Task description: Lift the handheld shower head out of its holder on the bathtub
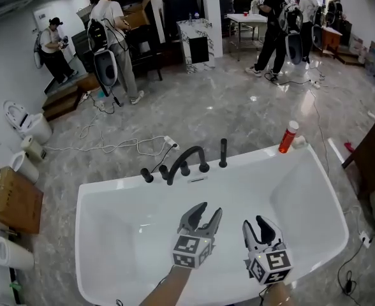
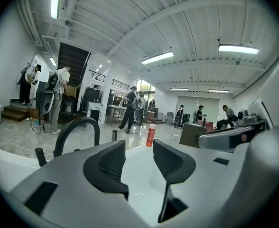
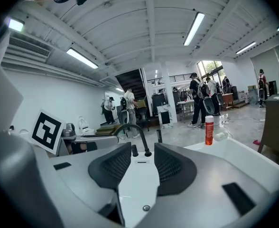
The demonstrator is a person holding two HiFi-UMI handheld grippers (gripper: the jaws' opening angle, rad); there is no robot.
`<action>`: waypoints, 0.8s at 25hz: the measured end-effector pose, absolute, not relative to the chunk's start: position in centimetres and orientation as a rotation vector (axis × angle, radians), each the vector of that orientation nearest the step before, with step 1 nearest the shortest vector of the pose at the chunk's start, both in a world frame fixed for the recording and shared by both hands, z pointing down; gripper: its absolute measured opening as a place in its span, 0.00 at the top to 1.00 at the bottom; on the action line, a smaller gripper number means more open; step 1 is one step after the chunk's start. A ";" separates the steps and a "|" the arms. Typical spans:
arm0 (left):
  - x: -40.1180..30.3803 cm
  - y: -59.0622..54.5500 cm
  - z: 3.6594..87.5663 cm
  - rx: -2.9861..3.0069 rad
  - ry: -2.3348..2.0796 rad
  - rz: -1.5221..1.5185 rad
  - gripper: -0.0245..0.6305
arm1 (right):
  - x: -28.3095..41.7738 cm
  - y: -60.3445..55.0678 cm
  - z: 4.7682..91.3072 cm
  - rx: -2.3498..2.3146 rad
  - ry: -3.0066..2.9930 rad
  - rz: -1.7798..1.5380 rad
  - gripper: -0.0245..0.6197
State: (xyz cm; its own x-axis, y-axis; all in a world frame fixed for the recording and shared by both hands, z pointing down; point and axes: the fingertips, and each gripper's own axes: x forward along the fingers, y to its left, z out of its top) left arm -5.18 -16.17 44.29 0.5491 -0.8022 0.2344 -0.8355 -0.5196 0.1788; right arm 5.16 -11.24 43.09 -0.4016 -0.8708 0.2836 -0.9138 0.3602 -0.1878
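Two handheld grippers, both over the near half of a white bathtub (image 1: 264,157). Item one: left gripper (image 1: 200,215), jaws standing apart, nothing between the pads, only the white tub interior showing through the gap. Item two: right gripper (image 1: 259,225), just to the right of the first, jaws likewise parted and empty (a small round drain fitting (image 3: 146,207) shows low in the gap in its own view). Item three: handheld shower head (image 1: 223,153), a slim black upright wand, seated in its holder on the far rim of the tub, well apart from both grippers and untouched. Item four: black arched spout (image 1: 184,158), on the same far rim just left of the shower head, with a row of short black knobs (image 1: 147,175) around its base. Item five: red bottle with a white cap (image 1: 288,137), upright on the far right corner of the rim. Surroundings: grey marbled floor, white cables trailing across it to the far left, several people standing at the far side of the room, a brown box (image 1: 15,199) at the left edge.
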 end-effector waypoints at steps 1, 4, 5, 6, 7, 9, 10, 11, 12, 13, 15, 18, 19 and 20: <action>-4.5 -17.4 44.8 2.516 -1.368 0.190 0.67 | 5.7 -12.2 43.5 1.629 -2.479 0.482 0.74; -2.5 -21.0 46.2 2.505 -1.387 0.219 0.67 | 7.6 -15.0 44.8 1.615 -2.487 0.500 0.74; -1.8 -22.1 46.8 2.499 -1.394 0.222 0.67 | 8.3 -15.8 45.3 1.614 -2.487 0.505 0.74; -1.2 -23.2 47.4 2.495 -1.401 0.225 0.67 | 9.0 -16.6 46.0 1.614 -2.485 0.510 0.74; -0.6 -24.2 48.1 2.492 -1.406 0.227 0.66 | 9.6 -17.4 46.7 1.616 -2.482 0.515 0.75; 0.3 -26.3 49.3 2.482 -1.415 0.225 0.66 | 10.5 -18.8 48.1 1.618 -2.475 0.530 0.75; 0.7 -27.4 49.9 2.473 -1.418 0.216 0.66 | 10.9 -19.5 48.8 1.617 -2.471 0.537 0.75; 1.1 -28.5 50.5 2.464 -1.421 0.204 0.66 | 11.2 -20.2 49.5 1.615 -2.466 0.543 0.75; 1.4 -29.6 51.0 2.458 -1.424 0.192 0.65 | 11.6 -20.8 50.2 1.613 -2.462 0.549 0.75; 1.8 -30.7 51.5 2.454 -1.429 0.186 0.65 | 11.9 -21.4 50.9 1.612 -2.458 0.556 0.75; 2.2 -32.7 52.5 2.451 -1.443 0.192 0.65 | 12.3 -22.6 52.1 1.608 -2.453 0.567 0.76; 2.8 -35.2 54.1 2.448 -1.458 0.217 0.65 | 12.7 -24.0 53.2 1.591 -2.455 0.562 0.76; 3.0 -35.9 54.7 2.445 -1.460 0.226 0.65 | 12.9 -24.4 53.5 1.587 -2.456 0.559 0.76; 3.2 -36.6 55.3 2.441 -1.462 0.235 0.65 | 13.1 -24.7 53.8 1.587 -2.457 0.560 0.76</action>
State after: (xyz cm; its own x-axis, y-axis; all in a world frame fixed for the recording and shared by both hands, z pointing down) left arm 3.24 -36.65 55.26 0.4730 -0.8345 0.2827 -0.8810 -0.4455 0.1592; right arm 13.14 -24.69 53.80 -0.4222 -0.8428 0.3337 -0.9042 0.3652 -0.2216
